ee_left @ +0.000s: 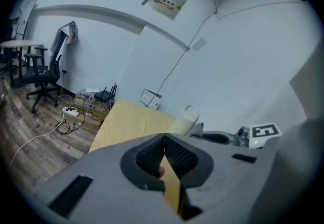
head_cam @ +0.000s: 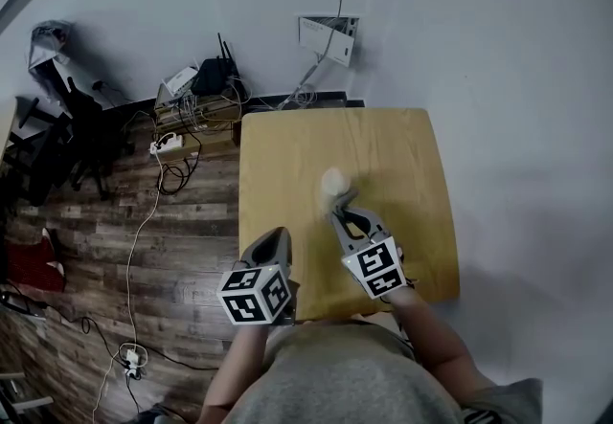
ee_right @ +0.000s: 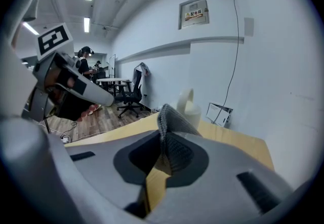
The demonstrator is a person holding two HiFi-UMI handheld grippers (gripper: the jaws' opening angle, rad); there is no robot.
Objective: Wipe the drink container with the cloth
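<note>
A white drink container (head_cam: 334, 183) with a loop handle stands upright near the middle of the wooden table (head_cam: 402, 145). My right gripper (head_cam: 342, 213) is just in front of it, shut on a grey cloth (ee_right: 169, 123) that sticks up from the jaws. In the right gripper view the container (ee_right: 191, 107) rises right behind the cloth; whether they touch I cannot tell. My left gripper (head_cam: 278, 236) hovers at the table's front left, shut with nothing in it. From the left gripper view the container (ee_left: 185, 118) shows ahead, with the right gripper (ee_left: 215, 137) beside it.
A router (head_cam: 213, 76), a power strip (head_cam: 165, 145) and tangled cables lie on the wood floor left of the table. Black office chairs (head_cam: 67, 140) stand farther left. A white wall box (head_cam: 328, 36) is behind the table. The wall runs close along the table's right side.
</note>
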